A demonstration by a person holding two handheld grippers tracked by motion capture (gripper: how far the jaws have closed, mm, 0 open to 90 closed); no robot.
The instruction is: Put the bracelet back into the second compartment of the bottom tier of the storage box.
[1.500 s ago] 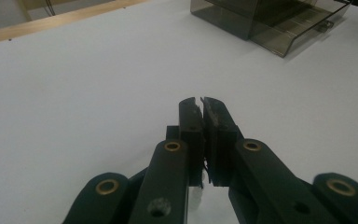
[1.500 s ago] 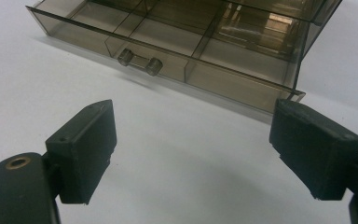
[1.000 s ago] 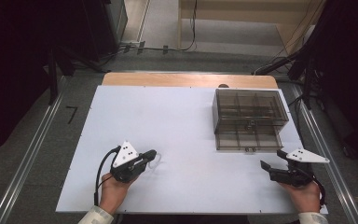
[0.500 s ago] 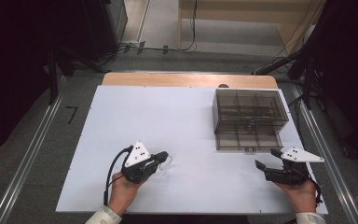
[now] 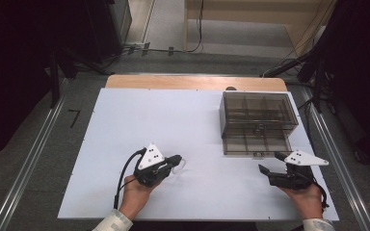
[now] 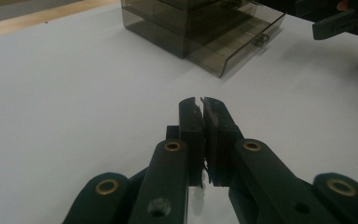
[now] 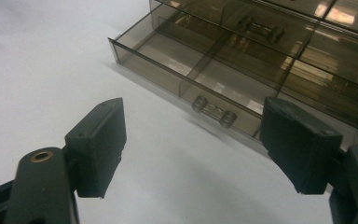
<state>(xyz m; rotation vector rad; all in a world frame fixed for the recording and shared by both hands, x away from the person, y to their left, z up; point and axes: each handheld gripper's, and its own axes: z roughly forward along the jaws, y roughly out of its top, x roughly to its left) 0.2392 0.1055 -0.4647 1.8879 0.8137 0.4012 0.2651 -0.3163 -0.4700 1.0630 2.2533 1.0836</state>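
Observation:
A smoky clear drawer box (image 5: 257, 122) stands at the table's right rear. Its lowest drawer (image 7: 191, 65) is pulled out, with divided compartments and a small bar handle (image 7: 213, 112) on its front. My right gripper (image 5: 270, 162) is open just in front of that drawer, and its jaws (image 7: 193, 121) stand wide apart on either side of the handle without touching it. My left gripper (image 5: 176, 159) is near the front middle of the table, its jaws (image 6: 201, 100) pressed together. A small clear curved piece (image 5: 181, 166) hangs at its tip.
The white tabletop (image 5: 173, 110) is bare between the two grippers, with a wooden strip (image 5: 192, 82) along its far edge. The box (image 6: 200, 28) and the right gripper (image 6: 340, 21) lie ahead in the left gripper view. Metal rails and dark floor surround the table.
My left gripper has moved right along the front of the table, carrying the small clear piece. My right gripper has moved left, closer to the drawer front.

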